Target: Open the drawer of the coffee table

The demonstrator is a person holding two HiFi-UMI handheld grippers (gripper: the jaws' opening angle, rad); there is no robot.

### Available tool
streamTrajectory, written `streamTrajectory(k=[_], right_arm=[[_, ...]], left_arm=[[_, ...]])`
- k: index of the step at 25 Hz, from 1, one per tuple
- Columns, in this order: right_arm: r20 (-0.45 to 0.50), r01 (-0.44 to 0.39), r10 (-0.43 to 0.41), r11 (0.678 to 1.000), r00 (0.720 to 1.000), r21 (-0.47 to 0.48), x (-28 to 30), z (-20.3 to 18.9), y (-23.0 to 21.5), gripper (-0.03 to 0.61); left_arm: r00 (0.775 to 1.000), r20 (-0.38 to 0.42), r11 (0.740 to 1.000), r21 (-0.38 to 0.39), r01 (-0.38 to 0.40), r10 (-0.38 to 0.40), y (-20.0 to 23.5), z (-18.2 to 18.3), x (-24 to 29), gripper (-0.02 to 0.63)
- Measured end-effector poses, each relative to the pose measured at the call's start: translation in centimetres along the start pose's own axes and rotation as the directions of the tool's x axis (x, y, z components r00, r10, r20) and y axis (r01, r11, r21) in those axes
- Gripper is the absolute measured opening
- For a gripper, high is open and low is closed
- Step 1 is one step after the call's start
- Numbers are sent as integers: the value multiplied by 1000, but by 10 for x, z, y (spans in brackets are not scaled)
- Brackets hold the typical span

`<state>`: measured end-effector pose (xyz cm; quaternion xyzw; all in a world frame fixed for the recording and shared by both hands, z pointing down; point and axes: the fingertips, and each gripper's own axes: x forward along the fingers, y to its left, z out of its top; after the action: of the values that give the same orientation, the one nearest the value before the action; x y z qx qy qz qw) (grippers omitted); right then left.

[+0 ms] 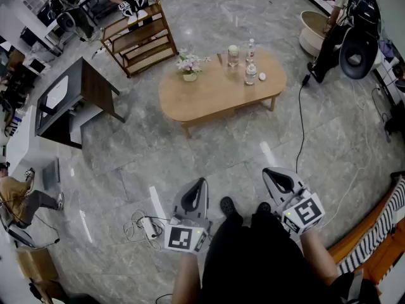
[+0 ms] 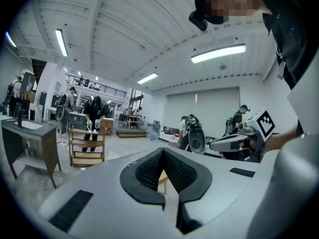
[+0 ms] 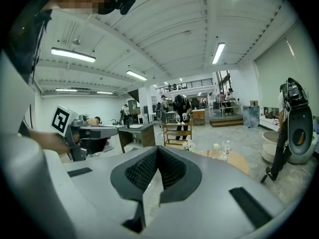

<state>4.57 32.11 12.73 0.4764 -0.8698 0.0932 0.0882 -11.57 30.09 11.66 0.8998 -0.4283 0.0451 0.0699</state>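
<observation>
Standing on the grey marble floor (image 1: 126, 163), the person holds both tools out in front at waist height, roughly level. The left gripper (image 1: 199, 185) has its jaws pressed fully together with nothing between them, as its own view confirms (image 2: 162, 154). The right gripper (image 1: 269, 173) is closed the same way and just as empty (image 3: 157, 151). Dark shoes (image 1: 228, 205) show between the two tools. At nine o'clock of the left gripper, a white power strip (image 1: 149, 227) lies on the floor in a loop of cable.

Farther out at twelve o'clock, well apart from both tools, stands the coffee table (image 1: 196, 100), an oval wooden top on short legs. Neither gripper touches it, and its drawer cannot be made out from here. On the top sit a flowerpot (image 1: 190, 66), a glass jar (image 1: 233, 56) and two bottles (image 1: 250, 73).

Beyond the table, at eleven o'clock, is a wooden shelf rack (image 1: 140, 38), and at ten o'clock a dark desk (image 1: 79, 94). At two o'clock a person in black (image 1: 330, 37) bends over near a round tub.
</observation>
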Motion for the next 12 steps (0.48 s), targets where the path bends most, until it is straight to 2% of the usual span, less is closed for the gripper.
streamTrajectory(k=[12], right_arm=[[24, -4, 4, 1000, 1000, -29, 16, 12, 17, 12]], left_arm=[[1000, -6, 1000, 10, -1, 1, 16, -3, -14, 12]])
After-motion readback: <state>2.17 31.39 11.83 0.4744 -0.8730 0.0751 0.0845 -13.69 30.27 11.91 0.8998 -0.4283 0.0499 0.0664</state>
